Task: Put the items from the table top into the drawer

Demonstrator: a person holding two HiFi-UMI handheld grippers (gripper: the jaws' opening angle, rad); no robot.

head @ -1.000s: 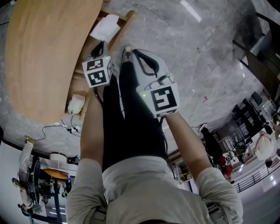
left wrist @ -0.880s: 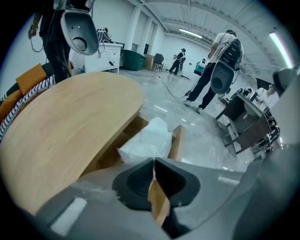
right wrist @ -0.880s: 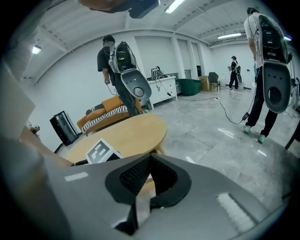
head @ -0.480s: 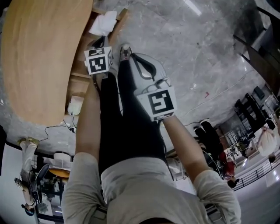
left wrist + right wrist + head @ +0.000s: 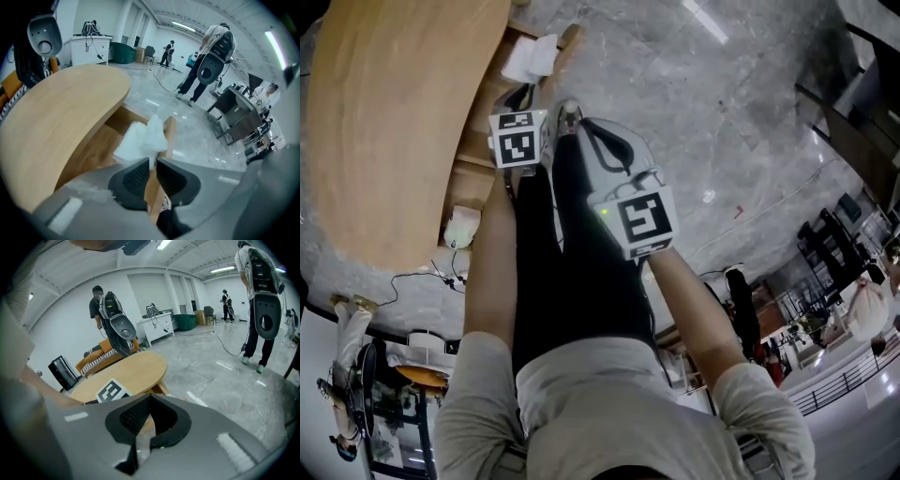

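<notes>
Since 1 second ago my left gripper [image 5: 153,165] has sunk toward the open drawer [image 5: 169,126] below the counter [image 5: 61,117] edge, and its fingers [image 5: 136,177] have just been opening. They now stand a narrow slit apart, with a tip of the white tissue [image 5: 140,138] reaching between them. I judge it released, since the bulk lies crumpled in the drawer's far corner. That low, steep reach lets it settle inside rather than spill over the drawer's edge. My right gripper [image 5: 149,401] waits above my leg [image 5: 581,244], fingers closed on nothing, keeping clear of the drop.
</notes>
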